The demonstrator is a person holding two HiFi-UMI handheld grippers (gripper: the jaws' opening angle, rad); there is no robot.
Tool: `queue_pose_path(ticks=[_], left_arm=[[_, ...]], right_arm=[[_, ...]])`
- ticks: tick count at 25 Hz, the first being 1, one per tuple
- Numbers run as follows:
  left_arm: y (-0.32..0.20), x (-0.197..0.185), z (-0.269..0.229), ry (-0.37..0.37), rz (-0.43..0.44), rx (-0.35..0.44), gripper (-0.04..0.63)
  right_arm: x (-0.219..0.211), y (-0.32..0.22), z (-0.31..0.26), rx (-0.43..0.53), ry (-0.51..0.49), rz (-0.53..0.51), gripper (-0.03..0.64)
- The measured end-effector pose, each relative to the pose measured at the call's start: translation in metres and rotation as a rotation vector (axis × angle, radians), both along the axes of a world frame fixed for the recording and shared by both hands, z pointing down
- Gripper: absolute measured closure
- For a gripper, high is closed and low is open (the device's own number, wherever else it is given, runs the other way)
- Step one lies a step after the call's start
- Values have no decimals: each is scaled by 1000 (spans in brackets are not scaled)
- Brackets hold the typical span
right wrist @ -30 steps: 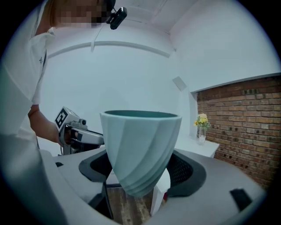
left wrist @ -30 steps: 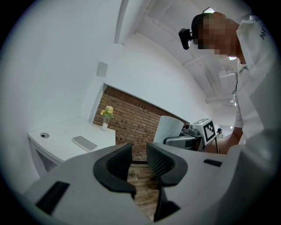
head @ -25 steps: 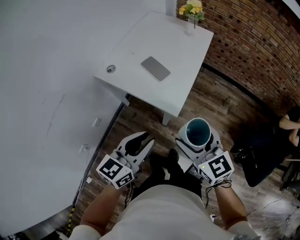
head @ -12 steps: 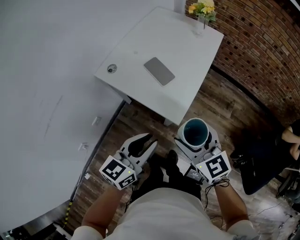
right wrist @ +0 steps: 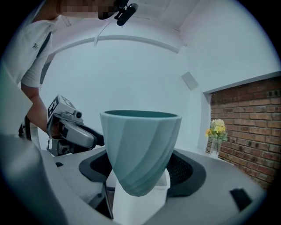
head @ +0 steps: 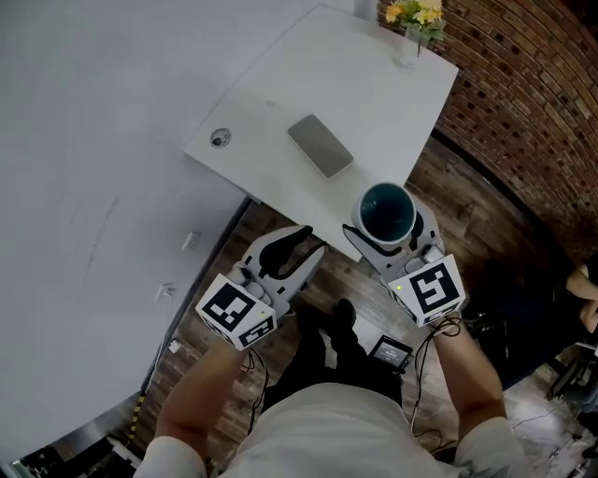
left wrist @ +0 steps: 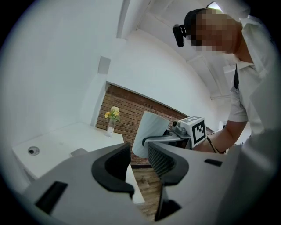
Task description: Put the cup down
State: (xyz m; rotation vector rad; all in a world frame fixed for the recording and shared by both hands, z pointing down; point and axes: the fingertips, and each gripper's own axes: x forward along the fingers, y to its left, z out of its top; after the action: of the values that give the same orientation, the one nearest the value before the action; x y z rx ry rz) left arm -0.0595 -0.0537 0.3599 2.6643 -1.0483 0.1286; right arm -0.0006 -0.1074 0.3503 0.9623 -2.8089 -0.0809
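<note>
A pale teal ribbed cup [head: 386, 213] stands upright between the jaws of my right gripper [head: 392, 235], which is shut on its lower body. In the head view the cup hangs over the near edge of the white table [head: 308, 75]. From the right gripper view the cup [right wrist: 140, 149] fills the middle, with the gripper [right wrist: 142, 173] clamped round its base. My left gripper [head: 297, 252] is open and holds nothing, just left of the cup and short of the table edge. Its own view has the jaws [left wrist: 138, 154] apart, with the cup [left wrist: 151, 129] beyond them.
On the table lie a flat grey phone-like slab [head: 320, 146] and a round grommet [head: 220, 140]; a vase of yellow flowers [head: 416, 23] stands at the far corner. A brick wall [head: 533, 103] runs on the right. Wooden floor [head: 486, 224] lies below.
Both grippers have moved forward toward the table. The cup, before over the floor, now hangs at the table's near edge. The grip on it is unchanged.
</note>
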Motion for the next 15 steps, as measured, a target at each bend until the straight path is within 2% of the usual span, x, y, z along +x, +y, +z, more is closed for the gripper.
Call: queue_pose_path(ticks=[3,8,15], left_arm=[[-2,7,-3,3,13,-27,480],[0,25,-2,45,47,-98,480],[-14,27,3,7,28,-111,480]], right_arm=[[4,-2,-1,-22,20,9,241],[24,-4,6,-127,42,77,241],[17,-32,27,-172,77,91,241]])
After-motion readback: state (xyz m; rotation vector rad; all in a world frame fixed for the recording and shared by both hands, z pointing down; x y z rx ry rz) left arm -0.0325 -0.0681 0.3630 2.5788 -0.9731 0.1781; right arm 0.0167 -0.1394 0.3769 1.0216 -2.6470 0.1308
